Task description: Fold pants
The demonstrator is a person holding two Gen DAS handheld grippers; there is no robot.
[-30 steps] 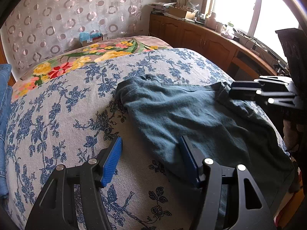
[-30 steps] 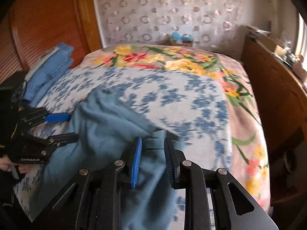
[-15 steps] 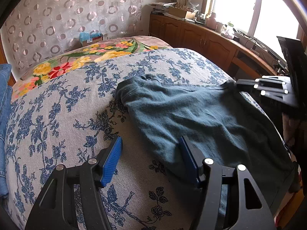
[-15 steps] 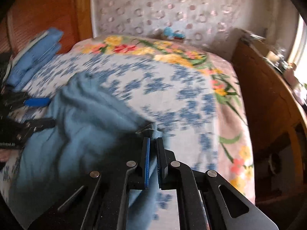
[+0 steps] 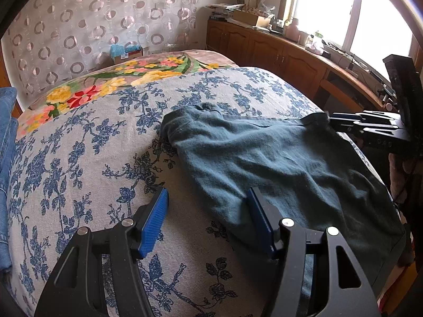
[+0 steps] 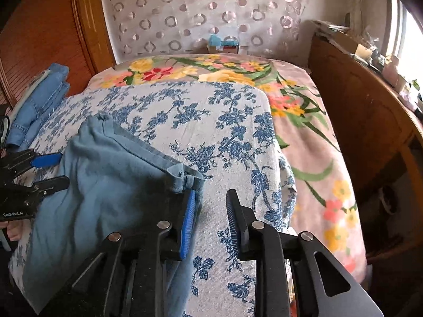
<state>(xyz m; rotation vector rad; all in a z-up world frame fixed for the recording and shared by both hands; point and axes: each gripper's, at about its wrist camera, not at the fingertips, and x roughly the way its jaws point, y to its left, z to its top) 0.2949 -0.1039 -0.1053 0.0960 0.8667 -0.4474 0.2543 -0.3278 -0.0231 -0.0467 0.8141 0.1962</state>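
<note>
On the bed (image 5: pixel 79 158), across its blue-flowered cover, the pants (image 5: pixel 277 163) lie in a loose heap, already doubled over but rumpled, with the waistband corner and its belt loop (image 6: pixel 188 178) towards the right side of the bed. In the right wrist view that corner sits just ahead of the right tool (image 6: pixel 211 211), whose jaws stand apart with nothing between them; the left pad is touching or just beside the cloth edge, and only the cover shows in the gap. The left tool (image 5: pixel 208 211) is spread wide over the near-left edge of the pants, its right finger resting on or just above the fabric and its left finger over bare cover; it grips nothing.

By my judgement the work stands between folds: the garment is laid down and both tools are free of it, so the step in hand looks like smoothing or taking a fresh hold. The next move calls for each tool to close on an edge, the right on the waistband corner and the left on the near hem, then to lift and carry the cloth evenly so the layers do not slide apart.

As for writing, white lettering on the body of the left tool, seen in the right wrist view, reads roughly "GenRobot.AI" (image 6: pixel 13 214). A stack of folded jeans (image 6: pixel 39 97) lies at the left of the bed; no label on it can be read.
</note>
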